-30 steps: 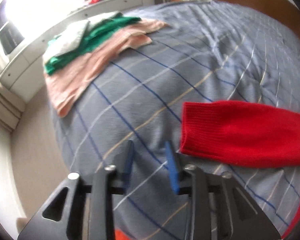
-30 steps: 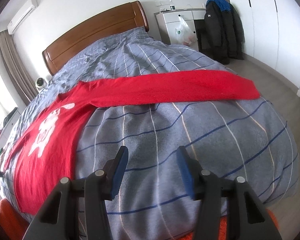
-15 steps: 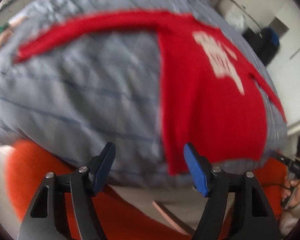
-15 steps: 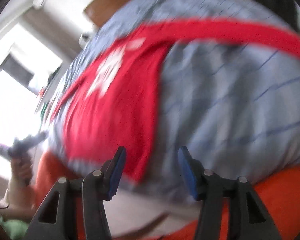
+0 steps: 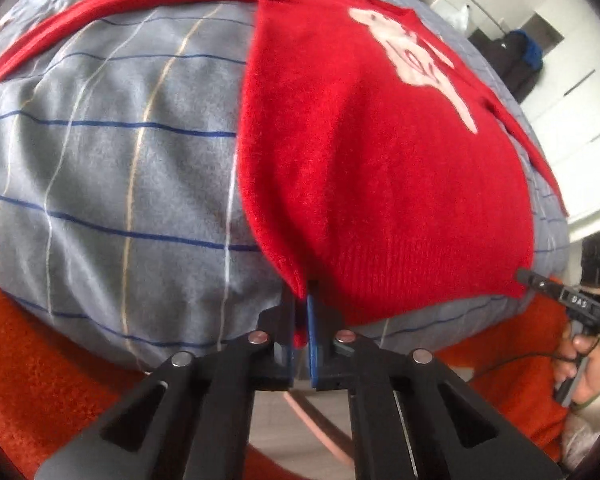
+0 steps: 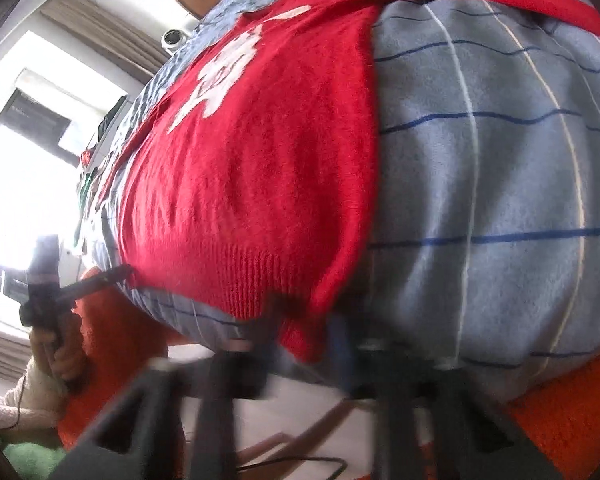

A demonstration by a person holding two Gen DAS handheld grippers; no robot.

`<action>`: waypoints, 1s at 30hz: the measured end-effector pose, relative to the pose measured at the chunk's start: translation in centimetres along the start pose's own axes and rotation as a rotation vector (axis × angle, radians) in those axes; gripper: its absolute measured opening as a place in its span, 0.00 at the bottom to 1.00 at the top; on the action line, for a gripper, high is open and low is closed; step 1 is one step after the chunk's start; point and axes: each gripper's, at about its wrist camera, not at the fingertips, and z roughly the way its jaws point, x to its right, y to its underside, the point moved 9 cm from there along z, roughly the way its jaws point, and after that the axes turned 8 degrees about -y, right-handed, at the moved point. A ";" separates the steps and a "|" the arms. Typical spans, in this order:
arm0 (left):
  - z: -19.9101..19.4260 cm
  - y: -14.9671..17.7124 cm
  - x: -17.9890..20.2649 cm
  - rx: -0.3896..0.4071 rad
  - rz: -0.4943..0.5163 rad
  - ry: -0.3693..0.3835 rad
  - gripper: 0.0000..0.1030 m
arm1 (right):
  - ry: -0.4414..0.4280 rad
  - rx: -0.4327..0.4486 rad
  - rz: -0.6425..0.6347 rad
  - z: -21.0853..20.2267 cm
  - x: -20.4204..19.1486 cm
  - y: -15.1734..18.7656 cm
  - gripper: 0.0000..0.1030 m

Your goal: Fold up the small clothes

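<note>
Striped grey bedspread (image 5: 100, 160) under red sweater (image 5: 380, 160), left tongs (image 5: 301, 312) and right tongs (image 6: 306, 344) each clamped on its hem corners.

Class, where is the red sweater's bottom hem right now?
The red sweater lies face-up on the striped duvet; its hem hangs at the bed's near edge, one corner pinched by the left tool, the other by the right tool.

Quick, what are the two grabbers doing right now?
Left gripper: just closed, pinching the red sweater hem corner.
Right gripper: just closed on the other corner.
</note>
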 end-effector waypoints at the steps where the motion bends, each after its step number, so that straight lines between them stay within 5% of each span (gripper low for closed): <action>1: -0.2 0.1 -0.2 0.002 0.001 -0.002 0.03 | -0.003 0.012 0.014 -0.4 0.2 -0.2 0.05; 5: -1.7 1.1 -1.0 0.003 0.035 -0.022 0.02 | 0.077 -0.033 -0.013 -1.8 0.2 1.0 0.03; 11: 1.6 1.5 -0.6 -0.062 0.132 -0.182 0.02 | 0.199 -0.101 -0.004 0.1 1.3 1.7 0.03; 17: 1.6 1.3 -0.4 -0.048 0.120 -0.175 0.07 | 0.235 -0.117 -0.043 0.9 1.8 1.2 0.04; 21: -1.4 1.5 -1.7 0.016 0.097 -0.186 0.46 | 0.217 -0.108 -0.021 -0.6 1.7 1.9 0.28; 25: -5.7 -0.7 -3.0 0.174 0.054 -0.199 0.59 | 0.282 -0.015 -0.031 -4.2 1.9 1.3 0.34; 30: -7.5 -6.4 -4.7 0.318 0.038 -0.254 0.71 | 0.356 0.275 -0.108 -9.8 1.7 -4.0 0.56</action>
